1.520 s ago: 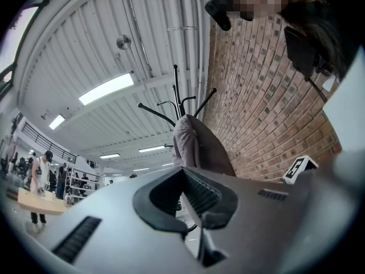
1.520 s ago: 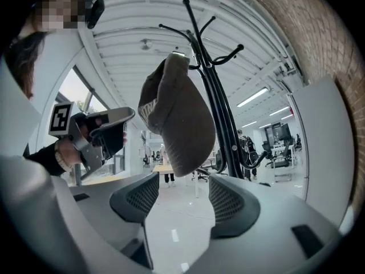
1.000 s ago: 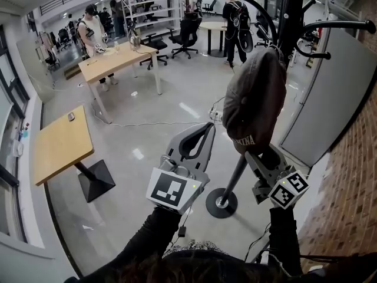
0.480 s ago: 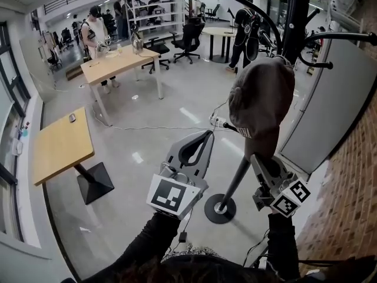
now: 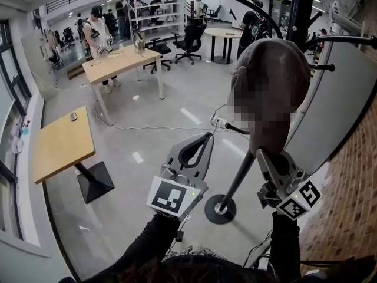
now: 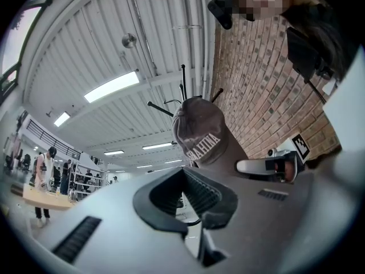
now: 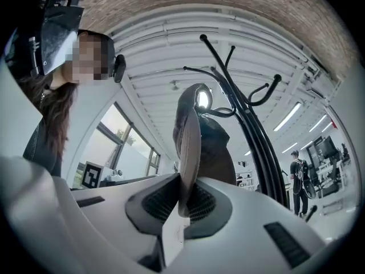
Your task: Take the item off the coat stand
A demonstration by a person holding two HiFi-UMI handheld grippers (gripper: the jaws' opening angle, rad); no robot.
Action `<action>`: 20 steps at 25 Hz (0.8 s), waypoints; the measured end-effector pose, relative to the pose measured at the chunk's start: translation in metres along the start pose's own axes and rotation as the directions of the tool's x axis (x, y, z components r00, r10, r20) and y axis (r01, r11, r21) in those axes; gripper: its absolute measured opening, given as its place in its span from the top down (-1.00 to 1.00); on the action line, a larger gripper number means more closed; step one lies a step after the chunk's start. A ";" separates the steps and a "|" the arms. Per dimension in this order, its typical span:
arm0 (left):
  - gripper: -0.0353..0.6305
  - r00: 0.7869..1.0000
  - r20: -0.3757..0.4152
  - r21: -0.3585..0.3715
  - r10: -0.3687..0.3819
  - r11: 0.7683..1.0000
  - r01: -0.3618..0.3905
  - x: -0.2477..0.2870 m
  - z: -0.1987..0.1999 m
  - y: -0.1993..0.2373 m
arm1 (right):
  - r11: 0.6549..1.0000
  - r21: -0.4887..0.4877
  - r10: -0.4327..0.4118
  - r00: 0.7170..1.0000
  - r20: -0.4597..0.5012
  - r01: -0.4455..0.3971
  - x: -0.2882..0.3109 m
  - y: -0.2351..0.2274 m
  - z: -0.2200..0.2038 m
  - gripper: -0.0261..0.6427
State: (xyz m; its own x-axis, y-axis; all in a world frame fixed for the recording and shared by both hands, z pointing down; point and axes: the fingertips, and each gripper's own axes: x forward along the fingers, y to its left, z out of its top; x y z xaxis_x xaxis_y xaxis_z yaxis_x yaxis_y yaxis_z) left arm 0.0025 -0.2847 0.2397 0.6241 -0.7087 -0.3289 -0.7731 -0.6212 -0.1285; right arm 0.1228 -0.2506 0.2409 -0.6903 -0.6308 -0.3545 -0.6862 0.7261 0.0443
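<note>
In the head view, the cap (image 5: pixel 277 63) is held high against the coat stand (image 5: pixel 238 178), its brim gripped by the right tool (image 5: pixel 268 155). Whether it hangs on a hook cannot be told. Open floor (image 5: pixel 177 99) lies left of the stand. A white panel (image 5: pixel 336 105) and a brick wall (image 5: pixel 347 199) close in on the right. Both dark-sleeved forearms (image 5: pixel 285 240) are stretched forward. The left tool (image 5: pixel 205 137) is kept left of the pole, apart from it.

In the left gripper view, the left tool's jaws are seen closed together, with nothing between them. The cap stands above them.

In the right gripper view, the jaws have just been closing and are clamped on the brim's edge. The stand's hooks (image 7: pixel 251 101) are just beside the cap.
</note>
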 end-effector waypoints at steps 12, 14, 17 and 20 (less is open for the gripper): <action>0.88 0.999 -0.011 0.008 0.050 0.999 -0.050 -0.014 0.000 0.012 | 0.987 -0.048 0.153 0.987 0.054 -0.150 0.042 0.035 0.043 0.84; 0.88 0.998 -0.017 0.009 0.062 0.998 -0.062 -0.016 0.003 0.010 | 0.984 -0.040 0.177 0.983 0.041 -0.175 0.044 0.042 0.041 0.84; 0.88 0.996 -0.025 0.010 0.083 0.997 -0.083 -0.020 0.004 0.015 | 0.980 -0.018 0.198 0.980 0.018 -0.198 0.047 0.050 0.028 0.84; 0.88 0.995 -0.030 0.013 0.096 0.995 -0.096 -0.031 -0.003 0.026 | 0.979 0.011 0.202 0.979 -0.001 -0.202 0.053 0.059 0.003 0.84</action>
State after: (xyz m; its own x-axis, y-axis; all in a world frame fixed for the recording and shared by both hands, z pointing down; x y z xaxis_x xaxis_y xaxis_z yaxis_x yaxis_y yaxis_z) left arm -0.0366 -0.2801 0.2490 0.5501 -0.7748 -0.3114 -0.8307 -0.5460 -0.1089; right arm 0.0469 -0.2403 0.2217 -0.8146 -0.4714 -0.3378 -0.5303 0.8413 0.1048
